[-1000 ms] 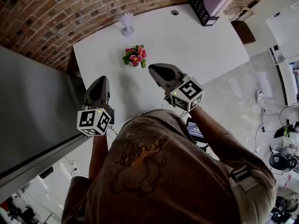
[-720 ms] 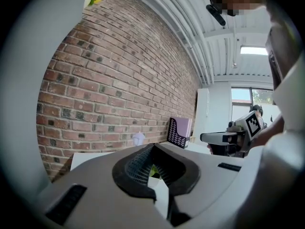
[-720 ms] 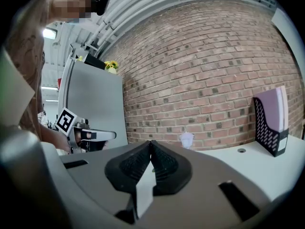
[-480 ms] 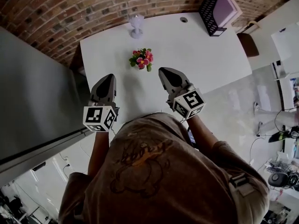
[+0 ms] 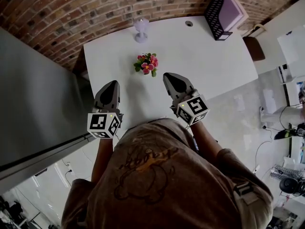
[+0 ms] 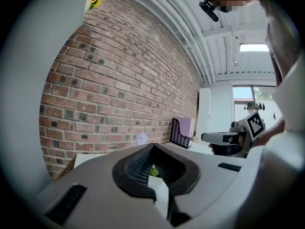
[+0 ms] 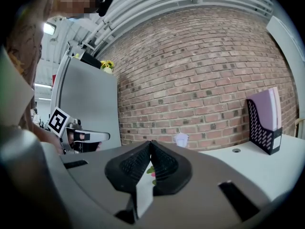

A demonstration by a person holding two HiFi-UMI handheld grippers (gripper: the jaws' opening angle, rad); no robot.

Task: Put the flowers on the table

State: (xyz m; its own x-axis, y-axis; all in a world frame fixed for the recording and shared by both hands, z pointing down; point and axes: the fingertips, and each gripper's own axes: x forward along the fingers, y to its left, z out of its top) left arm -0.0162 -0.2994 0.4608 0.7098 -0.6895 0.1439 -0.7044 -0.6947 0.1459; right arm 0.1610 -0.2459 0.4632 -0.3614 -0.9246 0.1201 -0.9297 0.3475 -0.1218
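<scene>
The pink-and-green flower bunch (image 5: 147, 64) stands on the white table (image 5: 200, 56); left gripper (image 5: 113, 83) and right gripper (image 5: 168, 76) hover short of it, fingers together and empty, so delivery seems done.

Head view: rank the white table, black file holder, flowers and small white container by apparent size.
1. white table
2. black file holder
3. flowers and small white container: nearly alike, flowers slightly wider, so unranked.
</scene>
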